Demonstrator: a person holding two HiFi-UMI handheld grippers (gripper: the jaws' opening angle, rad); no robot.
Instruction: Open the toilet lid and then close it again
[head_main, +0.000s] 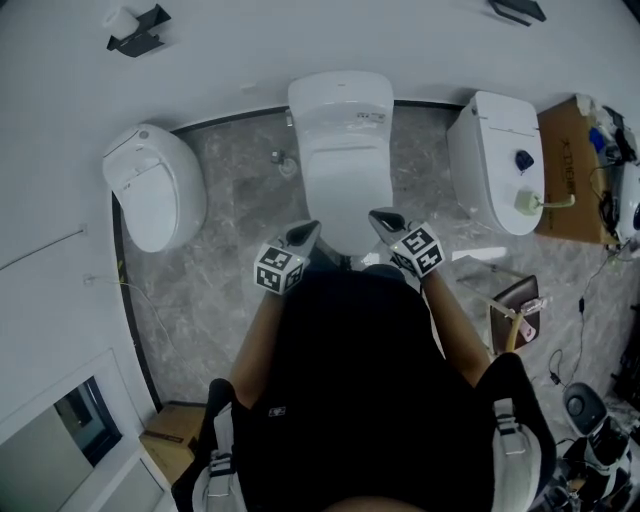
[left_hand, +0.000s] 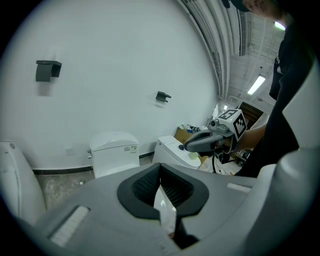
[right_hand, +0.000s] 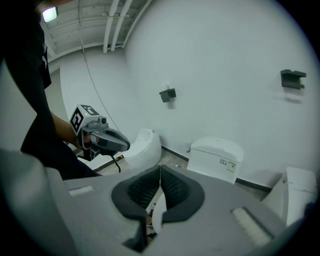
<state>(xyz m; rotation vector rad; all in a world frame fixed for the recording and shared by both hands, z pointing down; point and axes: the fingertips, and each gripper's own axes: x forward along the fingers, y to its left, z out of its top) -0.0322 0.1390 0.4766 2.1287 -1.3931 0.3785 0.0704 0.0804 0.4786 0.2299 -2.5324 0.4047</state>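
Well, in the head view a person in black (head_main: 370, 380) is standing in front of the middle toilet (head_main: 340, 100) of three along a white wall. The toilet lid (head_main: 347, 180) is lying down flat on its bowl. The left gripper (head_main: 305, 233) and the right gripper (head_main: 382, 218) are both pointing at the lid's front edge, one on either side. I cannot tell whether either tip is touching it. A rounder toilet (head_main: 155, 185) is sitting off to the left and another toilet (head_main: 495, 160) to the right, beside a cardboard box (head_main: 570, 165).

In the left gripper view, the left gripper (left_hand: 160, 170) is showing its ribbed pads pressed together, clenched on nothing. The middle toilet's tank (left_hand: 114, 152) is standing beyond it against the wall, and the right gripper (left_hand: 189, 146) is hanging off to the right.

In the right gripper view, the right gripper (right_hand: 160, 174) is likewise clamped shut and empty, with the tank (right_hand: 216, 157) ahead and the left gripper (right_hand: 124, 146) to the left.
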